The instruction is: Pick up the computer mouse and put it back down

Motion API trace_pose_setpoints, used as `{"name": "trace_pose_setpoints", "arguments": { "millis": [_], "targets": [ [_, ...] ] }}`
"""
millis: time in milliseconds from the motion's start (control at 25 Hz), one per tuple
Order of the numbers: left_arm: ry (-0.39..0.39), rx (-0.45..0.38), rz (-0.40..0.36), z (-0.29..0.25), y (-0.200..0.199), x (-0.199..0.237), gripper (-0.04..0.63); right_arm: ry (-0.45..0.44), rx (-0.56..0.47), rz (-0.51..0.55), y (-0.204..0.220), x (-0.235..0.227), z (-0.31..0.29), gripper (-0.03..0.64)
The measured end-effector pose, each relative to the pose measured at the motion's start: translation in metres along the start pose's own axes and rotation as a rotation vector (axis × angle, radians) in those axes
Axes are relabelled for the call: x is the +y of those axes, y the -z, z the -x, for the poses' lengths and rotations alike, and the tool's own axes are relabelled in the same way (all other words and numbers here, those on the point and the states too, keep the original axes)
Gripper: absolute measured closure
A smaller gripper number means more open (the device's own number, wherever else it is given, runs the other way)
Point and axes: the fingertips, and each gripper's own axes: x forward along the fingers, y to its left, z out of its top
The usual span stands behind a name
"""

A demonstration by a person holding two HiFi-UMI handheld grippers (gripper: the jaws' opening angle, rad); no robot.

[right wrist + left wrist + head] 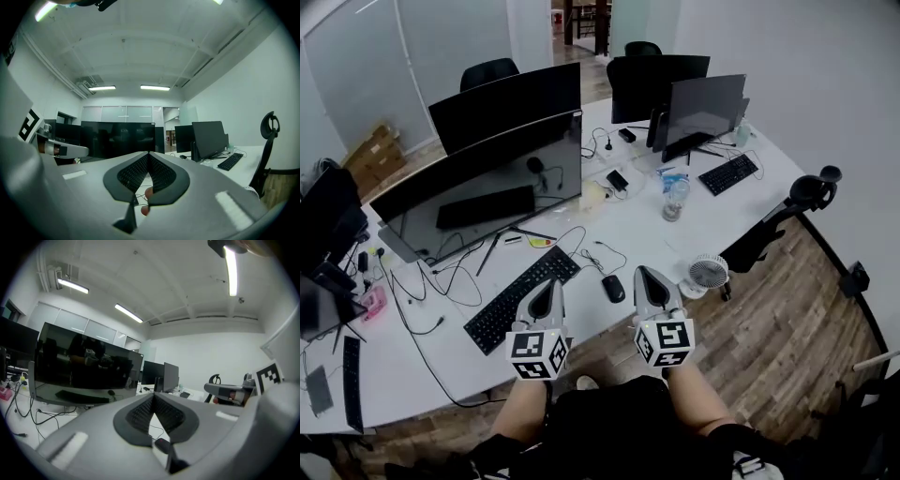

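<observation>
A black computer mouse (613, 288) lies on the white desk (637, 230), near its front edge. My left gripper (549, 284) hovers above the right end of a black keyboard (525, 298), to the left of the mouse. Just right of the mouse hangs my right gripper (644, 272). Both point away from me and sit apart from the mouse. In the left gripper view the left gripper (153, 395) has its jaws meeting at the tip, with nothing between them. The right gripper (149, 153) looks the same in its own view: shut and empty.
A large dark monitor (487, 183) stands behind the keyboard, with loose cables around its foot. A small white fan (707, 273) sits right of my right gripper. Further back are a water bottle (676, 199), a second keyboard (729, 173) and more monitors. An office chair (787, 211) stands at the desk's right.
</observation>
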Motion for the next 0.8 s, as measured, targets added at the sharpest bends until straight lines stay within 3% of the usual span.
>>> {"name": "trace_pose_setpoints", "arguments": {
  "millis": [440, 520, 600, 800],
  "targets": [
    [-0.029, 0.056, 0.01, -0.059, 0.018, 0.021, 0.541, -0.041, 0.133, 0.001, 0.057, -0.02, -0.076, 0.612],
    [-0.034, 0.068, 0.028, -0.066, 0.021, 0.026, 0.541, -0.085, 0.203, -0.021, 0.08, -0.016, -0.09, 0.515],
    [-0.039, 0.08, 0.043, -0.072, 0.024, 0.029, 0.541, -0.101, 0.284, -0.042, 0.106, -0.015, -0.101, 0.464],
    [-0.051, 0.103, 0.042, -0.082, 0.029, 0.035, 0.541, -0.094, 0.426, -0.049, 0.155, -0.018, -0.114, 0.409]
  ]
}}
